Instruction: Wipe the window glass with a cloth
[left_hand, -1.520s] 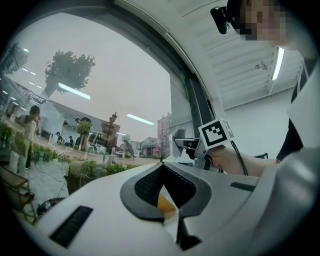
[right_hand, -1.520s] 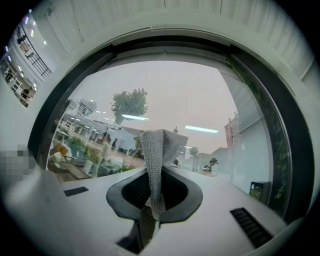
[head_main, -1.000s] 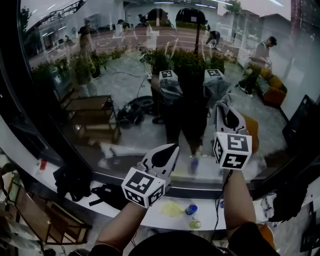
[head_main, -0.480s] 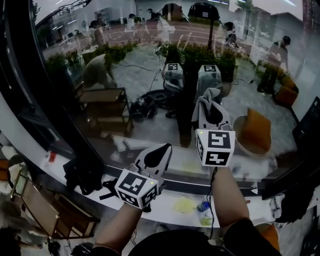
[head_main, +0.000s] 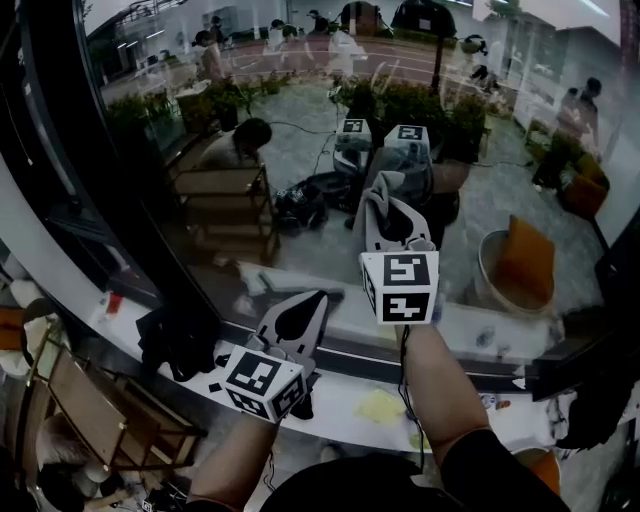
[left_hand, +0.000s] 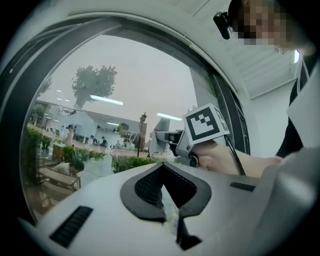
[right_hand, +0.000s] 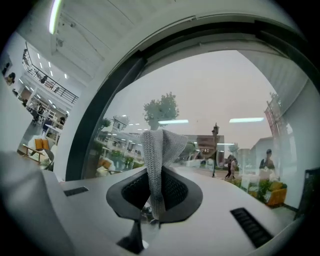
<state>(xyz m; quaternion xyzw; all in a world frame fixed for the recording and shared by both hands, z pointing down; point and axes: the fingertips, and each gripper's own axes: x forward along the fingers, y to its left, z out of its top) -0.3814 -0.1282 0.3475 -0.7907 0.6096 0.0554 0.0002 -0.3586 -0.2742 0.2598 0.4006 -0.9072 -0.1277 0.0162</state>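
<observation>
The window glass fills the head view, full of reflections. My right gripper is raised to it, shut on a grey knitted cloth. In the right gripper view the cloth stands up from between the closed jaws, its top end at the glass. My left gripper hangs lower and to the left, near the bottom of the pane, shut with nothing held. In the left gripper view its jaws meet at the left gripper's tip, and the right gripper's marker cube shows ahead.
A dark window frame runs down the left. Below the pane is a white sill carrying a yellow rag and a black bag. A wooden chair stands at the lower left.
My right gripper has slid leftward across the glass with the cloth in it. My left gripper has drifted a little down and to the left.
</observation>
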